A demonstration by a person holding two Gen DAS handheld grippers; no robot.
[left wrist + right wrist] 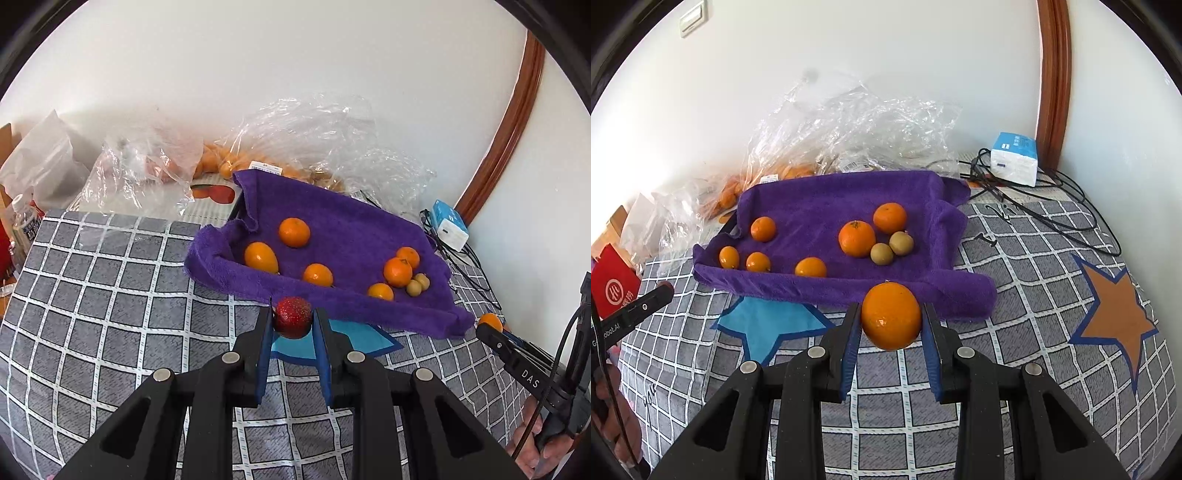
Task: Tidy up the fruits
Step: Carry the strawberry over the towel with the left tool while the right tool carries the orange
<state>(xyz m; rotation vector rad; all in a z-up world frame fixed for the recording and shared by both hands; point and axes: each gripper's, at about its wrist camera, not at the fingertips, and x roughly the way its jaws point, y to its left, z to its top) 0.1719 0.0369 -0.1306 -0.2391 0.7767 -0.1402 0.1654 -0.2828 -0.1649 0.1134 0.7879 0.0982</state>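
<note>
Holding fruit in both: left hand-held gripper (293, 319) clamped on a red fruit (292, 316), right hand-held gripper (891, 321) clamped on an orange (891, 315). Purple towel (827, 199), bearing small oranges (857, 238) and two greenish fruits (891, 248), lies straight ahead of both, just beyond the fingertips; neither looks clearly nearer. Round fruit, no long axis. Surface: grey checked bedcover (1015, 295); white wall, plastic bags (849, 122) behind.

The left matte-black plastic gripper (292, 321) has blue-padded fingers (263, 354) and round silver screws; the matching right black gripper (891, 321) shows white "DAS" lettering, a black cable, bare skin.
</note>
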